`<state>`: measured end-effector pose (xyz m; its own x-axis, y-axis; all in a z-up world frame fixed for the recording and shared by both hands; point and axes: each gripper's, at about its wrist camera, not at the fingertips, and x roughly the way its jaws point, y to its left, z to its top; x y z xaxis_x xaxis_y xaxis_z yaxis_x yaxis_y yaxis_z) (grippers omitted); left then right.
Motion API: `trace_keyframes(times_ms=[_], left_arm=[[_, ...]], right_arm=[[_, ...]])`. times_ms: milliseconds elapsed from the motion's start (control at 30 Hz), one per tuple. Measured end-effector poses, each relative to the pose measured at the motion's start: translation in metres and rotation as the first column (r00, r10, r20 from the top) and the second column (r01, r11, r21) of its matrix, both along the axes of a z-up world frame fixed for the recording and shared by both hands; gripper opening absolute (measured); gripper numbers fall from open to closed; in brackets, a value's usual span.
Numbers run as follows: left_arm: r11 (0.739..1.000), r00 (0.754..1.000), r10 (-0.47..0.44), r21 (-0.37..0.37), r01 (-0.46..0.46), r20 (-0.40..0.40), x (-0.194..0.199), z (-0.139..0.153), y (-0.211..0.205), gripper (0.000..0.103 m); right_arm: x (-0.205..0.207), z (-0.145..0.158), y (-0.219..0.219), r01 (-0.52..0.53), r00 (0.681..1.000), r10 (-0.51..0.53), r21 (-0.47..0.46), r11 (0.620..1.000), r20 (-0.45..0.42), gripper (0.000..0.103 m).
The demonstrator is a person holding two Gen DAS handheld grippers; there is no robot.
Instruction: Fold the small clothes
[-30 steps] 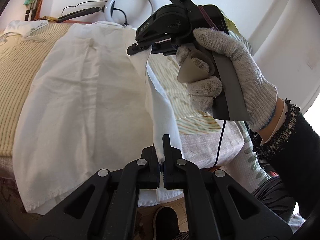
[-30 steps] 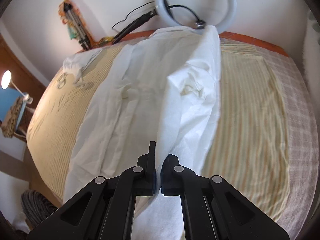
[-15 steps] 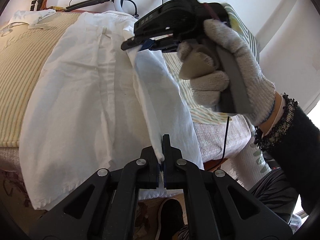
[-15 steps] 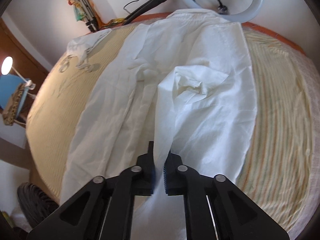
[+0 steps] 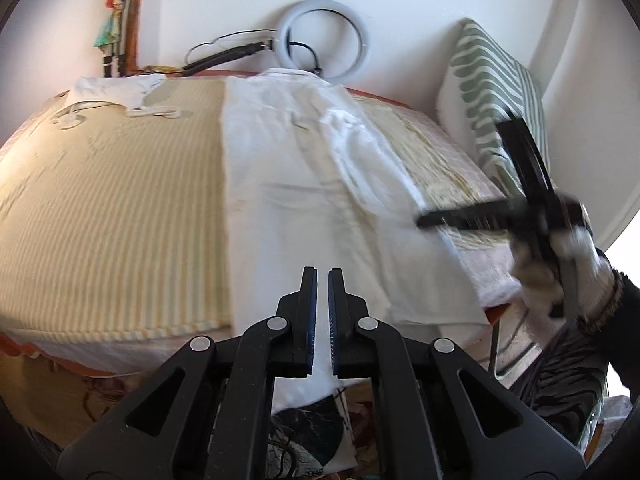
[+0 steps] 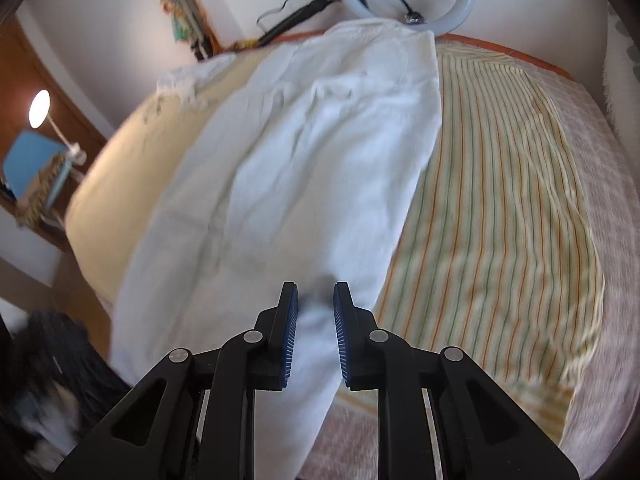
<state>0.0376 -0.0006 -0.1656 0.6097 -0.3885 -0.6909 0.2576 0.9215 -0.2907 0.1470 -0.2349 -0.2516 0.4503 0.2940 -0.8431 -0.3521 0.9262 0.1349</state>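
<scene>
A white garment (image 5: 312,184) lies lengthwise on the bed, folded in along its right side, its near end hanging over the front edge; it also shows in the right wrist view (image 6: 304,168). My left gripper (image 5: 322,276) is slightly open and empty, just above the garment's near end. My right gripper (image 6: 315,294) is open and empty above the garment's near part. In the left wrist view the right gripper (image 5: 424,222) is blurred at the garment's right edge, held in a gloved hand.
The bed has a yellow striped cover (image 5: 112,208) and a pink blanket (image 6: 608,208) on the right. A second white garment (image 5: 120,92) lies at the far left. A ring light (image 5: 322,40) leans on the wall. A green striped cushion (image 5: 496,84) stands at right.
Both grippers were shut on the garment's lifted edge; they have laid it over onto the garment, let go and opened. Both have pulled back toward the near end.
</scene>
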Motion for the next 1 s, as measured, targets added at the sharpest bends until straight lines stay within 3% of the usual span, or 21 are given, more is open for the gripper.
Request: trace_keyframes(times_ms=[67, 233, 333, 367, 433, 500, 567, 667, 867, 1000], left_arm=[[1.000, 1.000, 0.024, 0.008, -0.024, -0.005, 0.005, 0.000, 0.010, 0.003], [0.999, 0.998, 0.032, 0.019, -0.030, -0.063, 0.014, -0.011, 0.023, 0.003], [0.999, 0.991, 0.032, 0.008, -0.031, -0.129, 0.016, -0.023, 0.029, 0.003], [0.999, 0.987, 0.034, -0.006, -0.035, -0.154, 0.016, -0.027, 0.031, 0.003], [0.997, 0.976, 0.045, -0.046, -0.056, -0.213, 0.015, -0.033, 0.039, 0.008], [0.992, 0.965, 0.042, -0.102, -0.071, -0.259, 0.012, -0.036, 0.048, 0.033], [0.986, 0.955, 0.016, -0.152, -0.064, -0.297, 0.010, -0.039, 0.056, 0.047], [0.975, 0.929, 0.004, -0.204, -0.085, -0.369, 0.014, -0.047, 0.065, 0.049], [0.948, 0.883, -0.063, -0.305, -0.093, -0.466, 0.022, -0.075, 0.067, 0.049], [0.925, 0.868, -0.125, -0.374, -0.074, -0.481, 0.023, -0.085, 0.063, 0.049]], right_arm=[[-0.019, -0.003, 0.003, -0.007, 0.999, 0.010, -0.079, 0.997, 0.032, 0.017], [-0.057, -0.005, -0.015, -0.034, 0.999, 0.031, -0.065, 0.997, -0.039, 0.019], [-0.078, 0.000, -0.024, -0.038, 0.999, 0.036, -0.073, 0.997, -0.034, 0.021], [-0.080, 0.004, -0.031, -0.019, 0.999, 0.017, -0.048, 0.999, -0.037, 0.021], [-0.081, 0.007, -0.050, 0.028, 0.996, -0.022, 0.075, 0.997, -0.082, 0.037], [-0.080, 0.006, -0.064, 0.061, 0.990, -0.033, 0.196, 0.979, -0.140, 0.044], [-0.081, 0.003, -0.074, 0.083, 0.981, -0.031, 0.269, 0.960, -0.193, 0.045], [-0.085, -0.009, -0.081, 0.089, 0.963, 0.006, 0.342, 0.936, -0.268, 0.055], [-0.086, -0.034, -0.073, 0.103, 0.942, 0.027, 0.365, 0.926, -0.333, 0.056], [-0.080, -0.040, -0.070, 0.112, 0.930, 0.047, 0.403, 0.908, -0.364, 0.056]])
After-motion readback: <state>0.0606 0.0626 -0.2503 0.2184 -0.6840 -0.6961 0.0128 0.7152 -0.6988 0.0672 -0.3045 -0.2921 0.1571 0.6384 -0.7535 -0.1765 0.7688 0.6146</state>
